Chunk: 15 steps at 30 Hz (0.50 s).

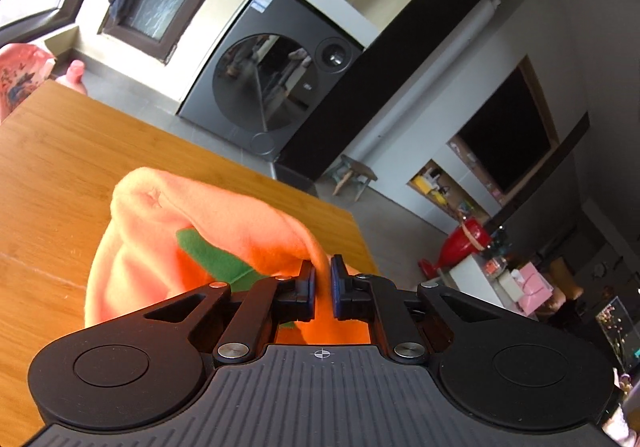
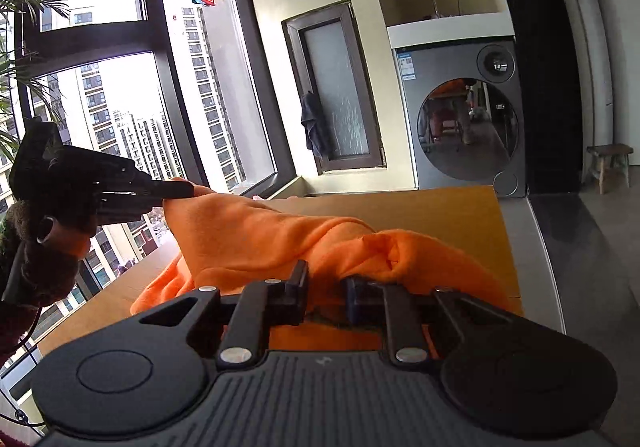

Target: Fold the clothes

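An orange garment [image 1: 168,231] with a green patch [image 1: 216,259] hangs bunched above the wooden table [image 1: 60,175]. My left gripper [image 1: 323,287] is shut on a thin fold of its edge. In the right wrist view the same orange garment [image 2: 256,243] stretches from the left gripper [image 2: 192,191], held up at the left by a gloved hand [image 2: 44,259], across to my right gripper [image 2: 326,295]. The right gripper's jaws are shut on a thicker bunch of the fabric. The cloth is lifted between both grippers and sags onto the table [image 2: 440,211].
A grey washing machine [image 2: 460,119] stands beyond the table's far edge, with a small wooden stool [image 2: 608,163] to its right. Large windows [image 2: 120,87] run along the left side. A pink item [image 1: 20,75] sits past the table's far left corner.
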Available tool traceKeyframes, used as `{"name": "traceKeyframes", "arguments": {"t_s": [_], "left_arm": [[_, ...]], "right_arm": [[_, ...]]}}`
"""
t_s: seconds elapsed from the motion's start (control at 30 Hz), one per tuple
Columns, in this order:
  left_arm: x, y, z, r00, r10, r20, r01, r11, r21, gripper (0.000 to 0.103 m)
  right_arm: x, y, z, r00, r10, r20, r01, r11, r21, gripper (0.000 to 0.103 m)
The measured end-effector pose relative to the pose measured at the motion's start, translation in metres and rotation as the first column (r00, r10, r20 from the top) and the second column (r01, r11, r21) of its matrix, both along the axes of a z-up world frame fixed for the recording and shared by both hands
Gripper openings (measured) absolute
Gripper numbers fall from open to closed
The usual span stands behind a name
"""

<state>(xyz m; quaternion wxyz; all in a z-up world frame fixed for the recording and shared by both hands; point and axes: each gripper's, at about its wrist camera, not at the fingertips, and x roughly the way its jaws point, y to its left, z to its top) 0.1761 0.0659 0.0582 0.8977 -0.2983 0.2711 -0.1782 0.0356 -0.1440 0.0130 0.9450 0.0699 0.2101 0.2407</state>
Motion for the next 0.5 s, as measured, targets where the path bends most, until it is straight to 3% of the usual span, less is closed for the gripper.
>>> {"name": "traceKeyframes", "arguments": {"t_s": [0.13,0.2,0.27,0.37,0.4,0.47,0.5], "left_arm": [[-0.053,0.007,-0.040,0.996,-0.018,-0.083,0.017,1.000,-0.009,0.009],[-0.063,0.013,-0.066,0.986,-0.016,-0.164,0.015,1.000,-0.006,0.009],[-0.068,0.018,-0.073,0.982,-0.049,-0.180,0.046,0.999,-0.021,0.009],[-0.075,0.019,-0.038,0.995,-0.094,-0.041,0.095,0.995,0.018,0.014],[-0.077,0.018,-0.023,0.994,-0.106,0.017,0.105,0.994,0.031,0.020],[-0.080,0.014,0.009,0.983,-0.124,0.136,0.119,0.992,0.042,0.043],[-0.077,0.011,0.018,0.976,-0.133,0.171,0.127,0.991,0.043,0.046]], "right_arm": [[-0.026,-0.005,-0.023,0.994,0.009,-0.111,-0.010,1.000,-0.009,0.018],[-0.034,-0.007,-0.043,0.983,0.006,-0.184,-0.007,1.000,-0.001,0.018],[-0.038,-0.007,-0.055,0.977,-0.012,-0.213,0.012,1.000,0.002,0.018],[-0.039,-0.006,-0.059,0.976,-0.024,-0.218,0.024,1.000,-0.002,0.018],[-0.038,-0.005,-0.059,0.976,-0.024,-0.215,0.021,1.000,-0.014,0.018],[-0.036,0.001,-0.060,0.978,-0.020,-0.206,0.011,0.999,-0.046,0.018],[-0.036,0.003,-0.060,0.980,-0.019,-0.200,0.009,0.999,-0.053,0.018]]}}
